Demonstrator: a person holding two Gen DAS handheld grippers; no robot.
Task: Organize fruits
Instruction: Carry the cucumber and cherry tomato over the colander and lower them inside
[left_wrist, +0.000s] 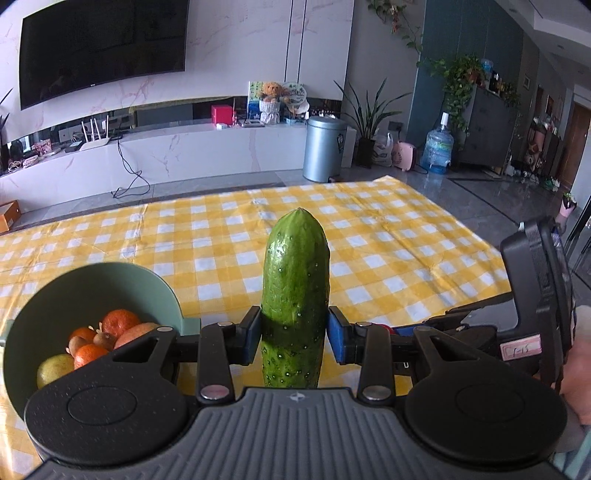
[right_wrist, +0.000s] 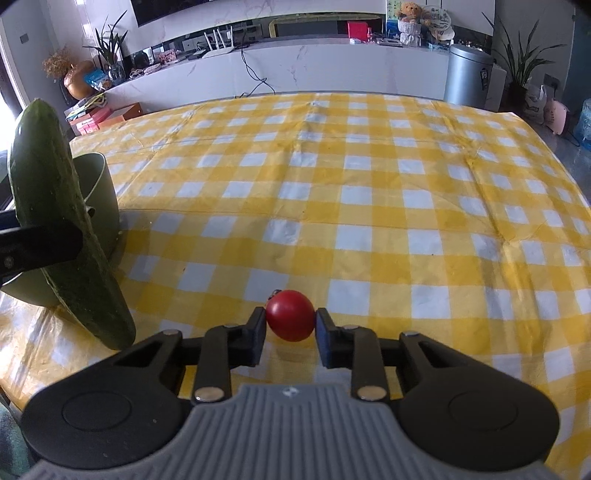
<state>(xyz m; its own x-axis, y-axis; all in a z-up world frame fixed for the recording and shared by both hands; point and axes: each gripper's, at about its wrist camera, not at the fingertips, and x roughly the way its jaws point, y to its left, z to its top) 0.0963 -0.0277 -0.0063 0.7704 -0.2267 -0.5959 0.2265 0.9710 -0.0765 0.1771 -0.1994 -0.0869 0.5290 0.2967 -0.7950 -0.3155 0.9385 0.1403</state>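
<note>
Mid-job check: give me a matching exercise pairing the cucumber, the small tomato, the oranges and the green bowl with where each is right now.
Things:
1. cucumber
2. cherry tomato
3. oranges
4. green bowl

Places:
A. on the checked tablecloth, left of the cucumber in the left wrist view
B. between the right gripper fingers, low over the cloth
C. piled inside the bowl with other fruit
D. clamped upright in the left gripper

Pairs: 1-D, 2-B, 3-C, 4-A
</note>
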